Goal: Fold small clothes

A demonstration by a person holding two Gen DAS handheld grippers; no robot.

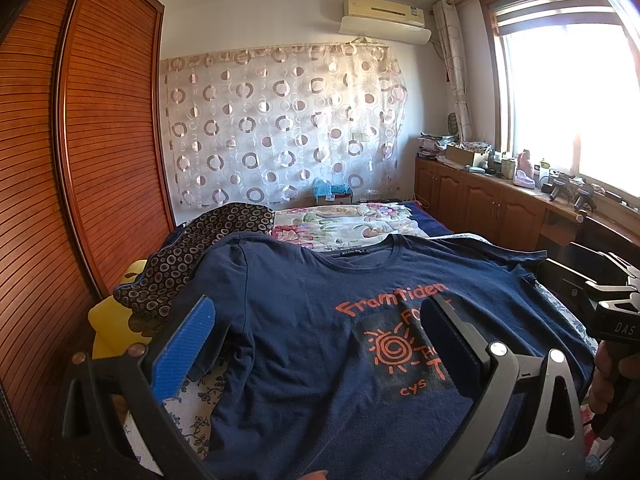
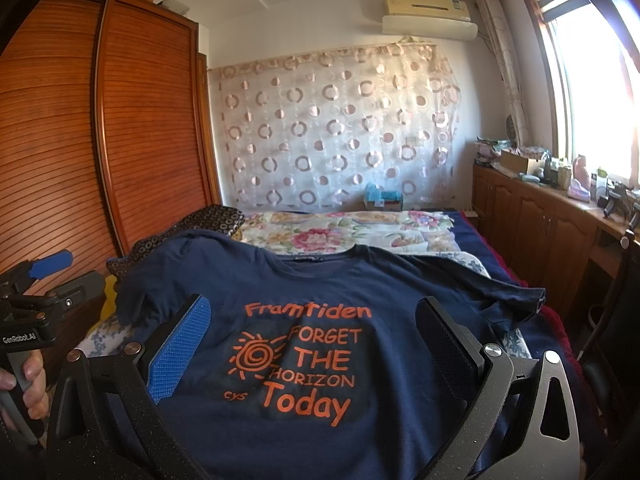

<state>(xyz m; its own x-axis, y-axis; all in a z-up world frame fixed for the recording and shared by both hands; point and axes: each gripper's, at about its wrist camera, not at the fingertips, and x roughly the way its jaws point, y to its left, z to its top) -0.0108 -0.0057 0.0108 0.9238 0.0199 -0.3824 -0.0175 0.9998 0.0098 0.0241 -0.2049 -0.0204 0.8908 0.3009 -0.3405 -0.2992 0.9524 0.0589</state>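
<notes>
The shirt lies flat, print up, on the bed below both spread, empty tools, so folding is unstarted; next, grip a sleeve edge.

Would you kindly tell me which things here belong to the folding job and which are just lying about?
For the job: navy T-shirt, left gripper, right gripper.

Lying about: patterned cloth, floral quilt, blue box, windowsill clutter.

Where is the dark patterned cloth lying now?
In both views the dark patterned cloth lies on the bed's left side, touching the navy T-shirt's left shoulder, near the wooden wardrobe.
</notes>
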